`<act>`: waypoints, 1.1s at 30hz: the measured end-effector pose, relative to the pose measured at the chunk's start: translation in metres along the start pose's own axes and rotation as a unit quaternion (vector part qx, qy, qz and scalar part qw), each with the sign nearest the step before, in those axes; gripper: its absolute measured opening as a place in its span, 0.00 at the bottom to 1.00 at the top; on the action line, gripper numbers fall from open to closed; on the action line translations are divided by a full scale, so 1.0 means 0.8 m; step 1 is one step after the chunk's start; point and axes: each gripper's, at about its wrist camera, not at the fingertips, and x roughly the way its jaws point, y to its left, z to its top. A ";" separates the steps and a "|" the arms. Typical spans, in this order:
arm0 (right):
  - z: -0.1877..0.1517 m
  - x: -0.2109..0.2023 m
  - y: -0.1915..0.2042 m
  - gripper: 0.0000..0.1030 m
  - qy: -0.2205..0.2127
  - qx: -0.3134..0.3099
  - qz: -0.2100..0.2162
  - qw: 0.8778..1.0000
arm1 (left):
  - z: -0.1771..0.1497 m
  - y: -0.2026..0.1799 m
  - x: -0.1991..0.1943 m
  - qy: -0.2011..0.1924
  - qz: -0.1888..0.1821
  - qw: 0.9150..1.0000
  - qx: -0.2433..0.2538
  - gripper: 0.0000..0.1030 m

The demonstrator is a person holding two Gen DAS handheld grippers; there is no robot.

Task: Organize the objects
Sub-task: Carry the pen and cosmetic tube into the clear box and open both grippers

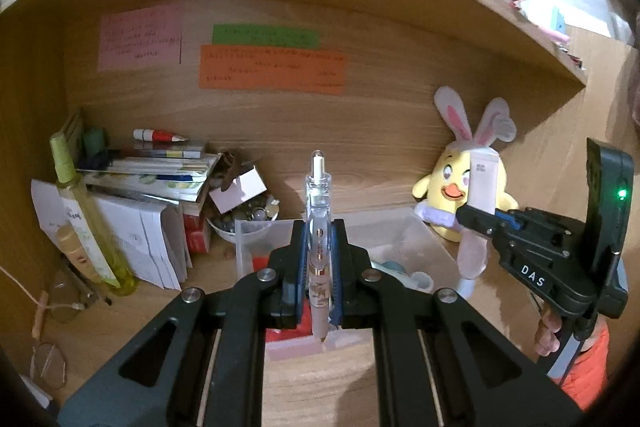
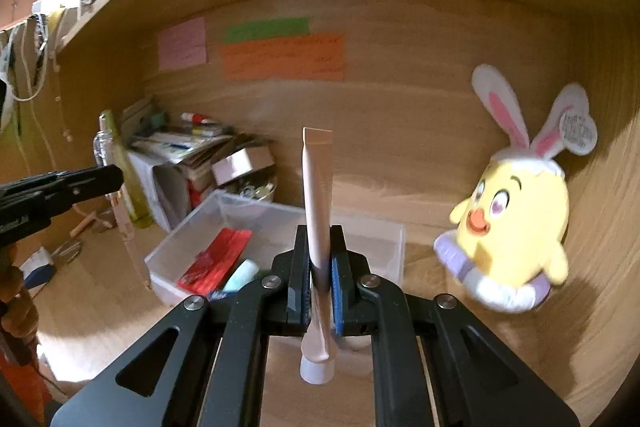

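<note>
My left gripper is shut on a clear click pen that stands upright, tip down, above the near end of a clear plastic bin. My right gripper is shut on a pale pink squeeze tube, white cap down, crimped end up, above the near rim of the same bin. The right gripper also shows in the left wrist view, holding the tube to the right of the bin. The bin holds a red packet and a light blue item.
A yellow chick plush with rabbit ears leans on the right wall. Stacked books and papers, a green spray bottle and a bowl of small items crowd the back left. Glasses lie at the front left. Coloured notes hang on the back panel.
</note>
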 end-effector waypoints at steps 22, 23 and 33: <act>-0.027 0.108 0.030 0.08 0.080 -0.060 -0.029 0.995 | -0.024 0.018 0.109 0.088 0.015 0.996 -0.004 0.10; -0.029 0.112 0.029 0.08 0.089 -0.053 -0.015 0.995 | -0.025 0.017 0.111 0.091 0.011 0.996 -0.005 0.10; -0.039 0.129 0.019 0.23 0.138 -0.009 0.048 0.989 | -0.036 0.018 0.115 0.117 -0.027 0.992 -0.025 0.24</act>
